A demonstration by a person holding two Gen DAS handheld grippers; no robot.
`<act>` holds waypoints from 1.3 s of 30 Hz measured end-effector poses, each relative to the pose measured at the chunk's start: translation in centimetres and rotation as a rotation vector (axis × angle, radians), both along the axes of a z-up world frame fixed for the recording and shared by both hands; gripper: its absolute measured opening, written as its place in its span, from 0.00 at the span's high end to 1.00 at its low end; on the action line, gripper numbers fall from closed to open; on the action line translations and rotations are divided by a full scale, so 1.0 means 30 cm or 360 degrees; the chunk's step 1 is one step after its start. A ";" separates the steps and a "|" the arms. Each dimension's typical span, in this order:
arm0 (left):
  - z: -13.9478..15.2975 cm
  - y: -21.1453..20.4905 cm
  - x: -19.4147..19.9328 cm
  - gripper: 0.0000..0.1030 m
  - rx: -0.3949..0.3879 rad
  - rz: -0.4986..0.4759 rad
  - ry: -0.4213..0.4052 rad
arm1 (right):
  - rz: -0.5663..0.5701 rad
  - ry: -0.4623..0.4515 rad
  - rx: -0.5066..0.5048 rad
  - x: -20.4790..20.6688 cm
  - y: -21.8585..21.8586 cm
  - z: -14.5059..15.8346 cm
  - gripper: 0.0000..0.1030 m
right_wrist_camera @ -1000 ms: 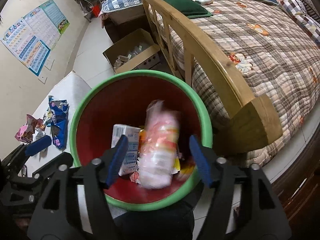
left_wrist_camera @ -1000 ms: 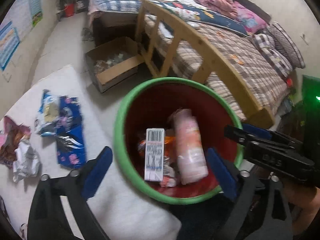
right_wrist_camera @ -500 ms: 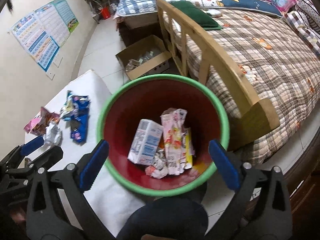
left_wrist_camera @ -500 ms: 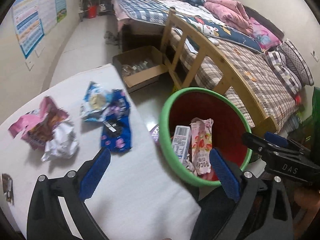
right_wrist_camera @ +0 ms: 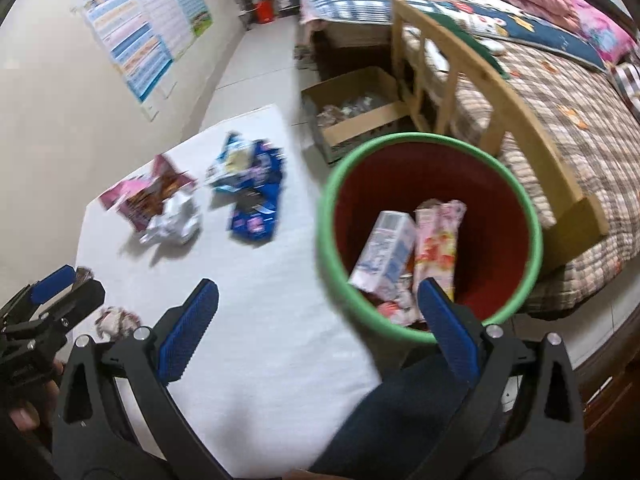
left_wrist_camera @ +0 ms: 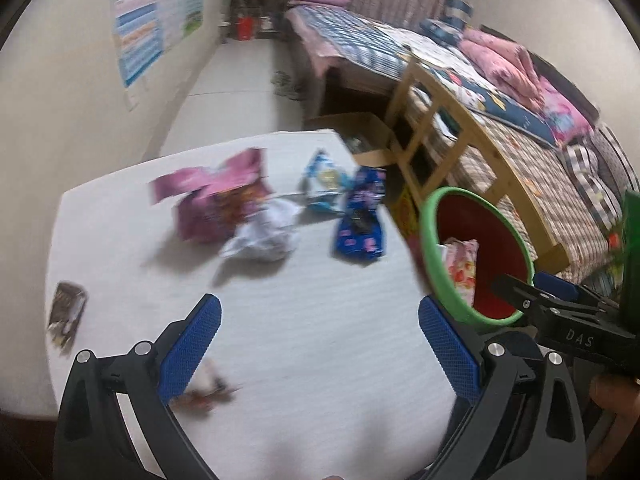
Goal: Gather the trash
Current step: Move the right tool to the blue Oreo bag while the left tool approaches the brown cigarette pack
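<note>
A red bin with a green rim (right_wrist_camera: 430, 336) (left_wrist_camera: 436, 248) stands beside the white table (right_wrist_camera: 280, 320) (left_wrist_camera: 320, 340). Inside lie a white carton (right_wrist_camera: 384, 256) and a pink wrapper (right_wrist_camera: 438, 240). On the table lie a pink wrapper (left_wrist_camera: 212, 204) (right_wrist_camera: 148, 196), crumpled white paper (left_wrist_camera: 264, 236) (right_wrist_camera: 172, 224), a blue wrapper (left_wrist_camera: 362, 224) (right_wrist_camera: 256, 208), a light blue packet (left_wrist_camera: 324, 180), a dark wrapper (left_wrist_camera: 66, 314) and a small crumpled scrap (right_wrist_camera: 116, 320) (left_wrist_camera: 204, 388). My left gripper (left_wrist_camera: 318, 344) is open and empty over the table. My right gripper (right_wrist_camera: 318, 328) is open and empty at the bin's near-left edge.
A wooden bed frame (right_wrist_camera: 480, 92) with a plaid quilt stands behind the bin. An open cardboard box (right_wrist_camera: 352, 116) sits on the floor at the bed's foot. A poster (right_wrist_camera: 148, 36) hangs on the left wall. A dark-trousered leg (right_wrist_camera: 400, 420) is below my right gripper.
Both grippers have swung left, away from the bin toward the table. The pink wrapper that was dropping from the right gripper now lies in the bin.
</note>
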State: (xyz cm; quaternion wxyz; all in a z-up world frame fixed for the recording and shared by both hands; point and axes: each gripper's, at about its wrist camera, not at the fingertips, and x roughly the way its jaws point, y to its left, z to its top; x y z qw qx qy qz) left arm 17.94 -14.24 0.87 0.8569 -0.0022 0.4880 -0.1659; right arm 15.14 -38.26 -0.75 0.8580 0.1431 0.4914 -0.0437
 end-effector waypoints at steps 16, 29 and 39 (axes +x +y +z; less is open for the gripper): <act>-0.036 0.516 -0.097 0.08 -0.0029 0.0383 0.0012 | 0.0305 0.0021 -0.0054 0.007 0.355 -0.006 0.05; -0.065 0.722 -0.093 0.08 -0.0005 0.0516 0.0028 | 0.0338 0.0045 -0.0097 0.030 0.420 -0.033 0.05; -0.158 0.805 0.022 0.08 0.0113 0.0515 0.0089 | 0.0270 0.0069 -0.0146 0.196 0.353 -0.080 0.05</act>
